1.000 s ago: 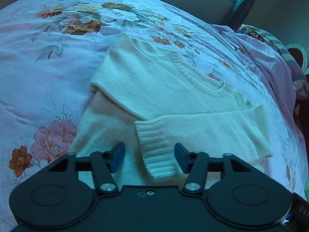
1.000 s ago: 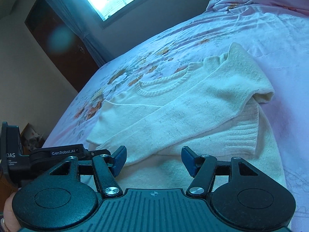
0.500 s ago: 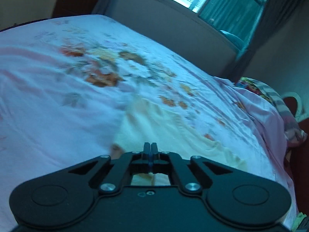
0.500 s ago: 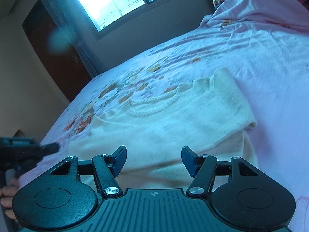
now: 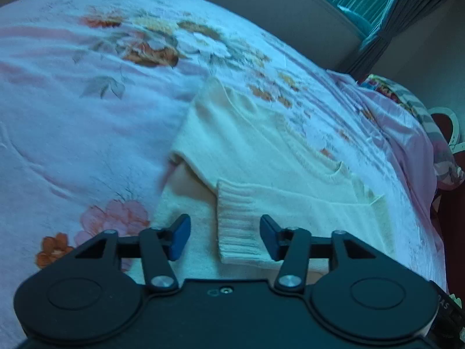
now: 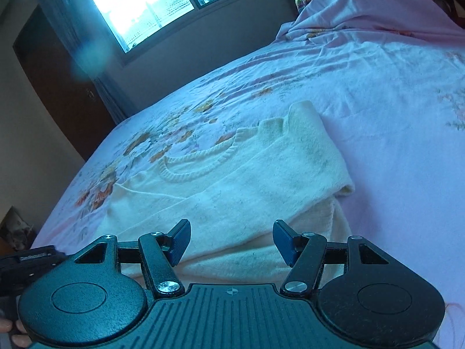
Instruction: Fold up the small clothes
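Lying partly folded well in from the edges of the floral bedspread (image 5: 72, 133): cream knit sweater (image 5: 261, 157), both sleeves already crossing over the chest, ribbed cuff (image 5: 238, 226) sitting between the just-reopened, half-wide left gripper (image 5: 225, 237) jaws without being pinched. Hovering wide and empty over the hem side: right gripper (image 6: 231, 242). Probably remaining: folding the body over itself.

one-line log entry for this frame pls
left gripper: jaws just opened, cuff between, unpinched | right gripper: open, empty | sweater: both sleeves folded in, on bed
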### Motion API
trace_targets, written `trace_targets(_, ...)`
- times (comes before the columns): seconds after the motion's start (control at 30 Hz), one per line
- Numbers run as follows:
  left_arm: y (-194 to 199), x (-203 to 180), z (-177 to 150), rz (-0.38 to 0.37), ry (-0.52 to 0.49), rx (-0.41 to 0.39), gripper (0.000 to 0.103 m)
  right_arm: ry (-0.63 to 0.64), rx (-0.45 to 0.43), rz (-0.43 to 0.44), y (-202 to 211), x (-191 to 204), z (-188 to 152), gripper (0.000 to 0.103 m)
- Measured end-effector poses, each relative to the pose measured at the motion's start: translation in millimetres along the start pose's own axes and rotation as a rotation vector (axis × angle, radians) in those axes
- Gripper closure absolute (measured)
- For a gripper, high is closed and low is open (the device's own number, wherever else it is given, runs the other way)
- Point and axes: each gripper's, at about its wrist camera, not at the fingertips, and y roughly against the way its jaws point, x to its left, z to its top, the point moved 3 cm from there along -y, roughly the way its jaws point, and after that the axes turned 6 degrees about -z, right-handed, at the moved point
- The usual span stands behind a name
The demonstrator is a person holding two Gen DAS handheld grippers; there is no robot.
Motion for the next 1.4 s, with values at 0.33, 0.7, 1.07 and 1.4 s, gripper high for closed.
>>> trace_targets(0.33,-21.1,-19.5,5.5,-0.029,-0.005,-0.021,0.099,-0.007,0.002,0.010,0.3,2.0,-2.9,0.041)
trace_targets(0.7,12.7,22.4,-0.4,0.036,0.043,-0.076,0.099,0.052,-0.046,-0.033,-15.8,4.5,19.6,0.041)
trace_targets(1.07,-1.2,10.4,-9.2,0.044,-0.042,-0.026,0.098,0.250,0.056,-0.257,-81.4,-14.1,29.8,0.042)
trace_targets(1.4,22.6,7.4,-5.0,0.044,-0.052,-0.059,0.096,0.282,-0.018,-0.207,-70.4,1.7,45.0,0.042)
